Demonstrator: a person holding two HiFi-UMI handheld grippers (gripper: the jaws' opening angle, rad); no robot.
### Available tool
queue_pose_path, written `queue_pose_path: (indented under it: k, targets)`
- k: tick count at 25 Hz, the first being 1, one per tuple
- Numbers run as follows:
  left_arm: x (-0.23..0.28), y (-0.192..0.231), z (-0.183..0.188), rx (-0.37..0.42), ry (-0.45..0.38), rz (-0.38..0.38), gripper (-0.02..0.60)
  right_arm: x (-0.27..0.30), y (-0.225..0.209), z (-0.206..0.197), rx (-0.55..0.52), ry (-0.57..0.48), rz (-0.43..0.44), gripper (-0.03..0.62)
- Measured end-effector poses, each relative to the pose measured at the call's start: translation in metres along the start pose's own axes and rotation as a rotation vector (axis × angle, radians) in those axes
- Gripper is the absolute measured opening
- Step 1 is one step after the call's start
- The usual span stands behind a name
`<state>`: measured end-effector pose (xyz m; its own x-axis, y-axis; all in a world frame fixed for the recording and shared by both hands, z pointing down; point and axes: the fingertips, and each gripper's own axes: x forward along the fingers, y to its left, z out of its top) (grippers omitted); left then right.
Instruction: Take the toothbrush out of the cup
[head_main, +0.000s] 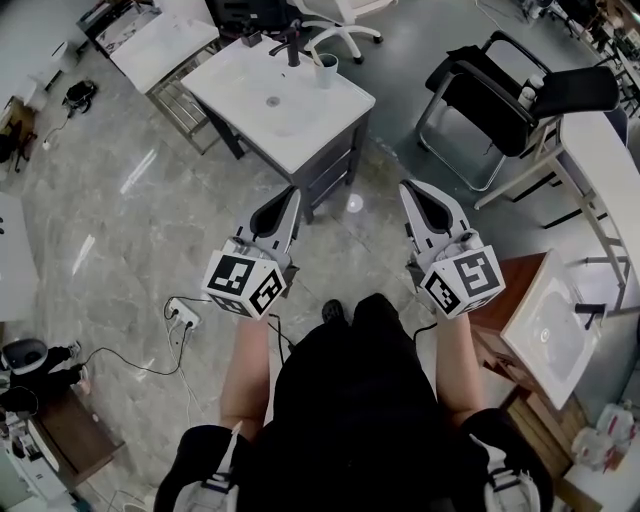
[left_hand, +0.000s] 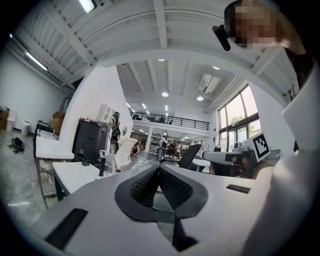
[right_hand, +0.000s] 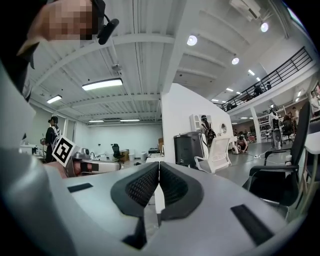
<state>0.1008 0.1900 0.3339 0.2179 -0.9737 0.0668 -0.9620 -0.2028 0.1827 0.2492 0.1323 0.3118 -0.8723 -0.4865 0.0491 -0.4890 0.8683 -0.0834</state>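
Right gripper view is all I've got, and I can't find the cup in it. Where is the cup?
Observer: The head view shows the cup at the back right corner of the white sink counter, next to the black faucet.
Operator: Is my right gripper over that counter?
Observer: No. The right gripper is held above the floor, short of the counter and off to its right.
Operator: And the left one?
Observer: The left gripper points at the counter's near corner. In the left gripper view its fingers are together with nothing between them.
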Motion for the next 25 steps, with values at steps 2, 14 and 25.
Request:
queue_pose_path:
  k: [2,14,25]
  targets:
    - [-0.001,0.001,-0.006,-0.01,0.011,0.001,0.021,0.001,0.002,-0.005,-0.007,0.017,0.007,0.031]
    - [0.034,0.035,-0.024,-0.044,0.06,0.023,0.021,0.041,-0.028,-0.031,0.043,0.064,0.027,0.032]
    - [0.105,0.092,-0.006,-0.024,0.077,0.017,0.021,0.136,-0.073,-0.026,0.05,0.051,0.061,0.032]
